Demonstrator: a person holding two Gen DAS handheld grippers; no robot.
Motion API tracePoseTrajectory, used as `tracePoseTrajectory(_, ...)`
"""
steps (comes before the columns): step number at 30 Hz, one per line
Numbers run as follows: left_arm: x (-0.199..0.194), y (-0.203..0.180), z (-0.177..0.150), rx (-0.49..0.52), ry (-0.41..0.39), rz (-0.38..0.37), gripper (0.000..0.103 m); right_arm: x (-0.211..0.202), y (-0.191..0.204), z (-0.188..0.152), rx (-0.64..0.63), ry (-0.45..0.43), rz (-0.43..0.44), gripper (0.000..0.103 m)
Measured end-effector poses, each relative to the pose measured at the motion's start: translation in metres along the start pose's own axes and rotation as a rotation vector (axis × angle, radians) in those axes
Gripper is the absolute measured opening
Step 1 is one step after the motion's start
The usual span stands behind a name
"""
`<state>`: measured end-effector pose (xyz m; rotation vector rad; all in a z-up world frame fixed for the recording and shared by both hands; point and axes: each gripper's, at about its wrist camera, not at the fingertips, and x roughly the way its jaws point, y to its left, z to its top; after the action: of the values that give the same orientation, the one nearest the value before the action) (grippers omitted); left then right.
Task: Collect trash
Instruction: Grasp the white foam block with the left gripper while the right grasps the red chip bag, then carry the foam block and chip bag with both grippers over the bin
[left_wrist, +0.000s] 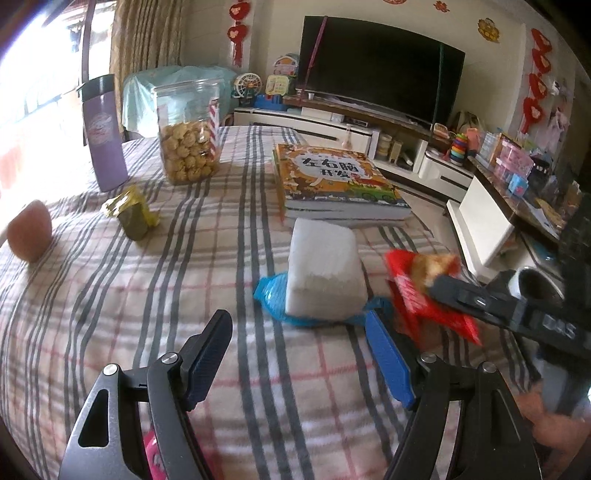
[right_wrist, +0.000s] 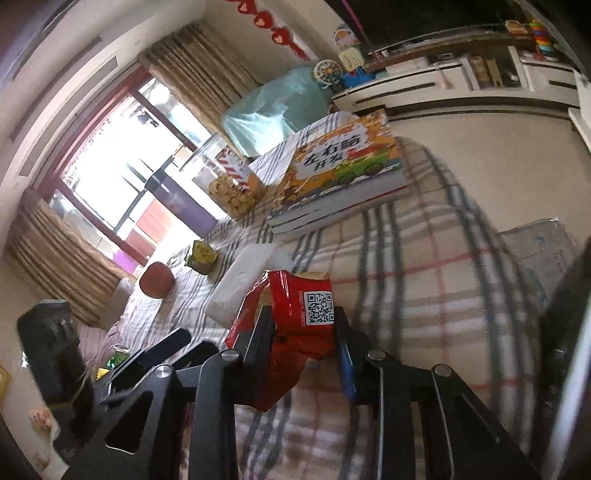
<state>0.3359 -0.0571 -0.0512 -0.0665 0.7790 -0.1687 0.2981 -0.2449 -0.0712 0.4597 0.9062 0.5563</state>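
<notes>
My right gripper (right_wrist: 301, 314) is shut on a red snack wrapper (right_wrist: 295, 314) with a QR code and holds it above the plaid tablecloth (right_wrist: 424, 295). In the left wrist view the wrapper (left_wrist: 417, 291) hangs at the right, held by the right gripper (left_wrist: 436, 284). My left gripper (left_wrist: 299, 321) is open and empty, just short of a white tissue pack (left_wrist: 325, 273) that lies on a blue plastic wrapper (left_wrist: 273, 291). A crumpled gold wrapper (left_wrist: 133, 210) lies at the left, in front of the jar.
On the table stand a jar of biscuits (left_wrist: 188, 133), a purple tumbler (left_wrist: 103, 136), a stack of children's books (left_wrist: 332, 181) and a reddish apple (left_wrist: 29, 232). A TV (left_wrist: 376, 62) and white cabinet stand behind. The table edge drops off at the right.
</notes>
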Motion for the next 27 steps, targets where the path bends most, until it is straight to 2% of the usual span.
tracePoseTrajectory(5, 0.021, -0.009, 0.009, 0.024, 0.003, 0.017, 0.074, -0.024, -0.011, -0.004, 0.019, -0.027, -0.02, 0.031)
tracePoseTrajectory(6, 0.025, -0.011, 0.01, 0.033, 0.006, 0.027, 0.071, -0.028, -0.012, -0.005, 0.022, -0.03, -0.024, 0.031)
tracePoseTrajectory(9, 0.035, -0.017, 0.009, 0.056, 0.031, 0.023, 0.047, -0.036, -0.015, -0.009, 0.026, -0.038, -0.03, 0.031)
tracePoseTrajectory(10, 0.036, -0.018, 0.007, 0.056, 0.032, 0.023, 0.045, -0.037, -0.014, -0.01, 0.026, -0.04, -0.032, 0.031)
tracePoseTrajectory(17, 0.013, -0.022, -0.008, 0.058, 0.022, -0.026, 0.044, -0.052, -0.008, -0.02, 0.01, -0.054, -0.032, 0.031)
tracePoseTrajectory(27, -0.046, -0.036, -0.04, 0.043, -0.005, -0.115, 0.044, -0.081, -0.007, -0.031, -0.004, -0.087, -0.051, 0.031)
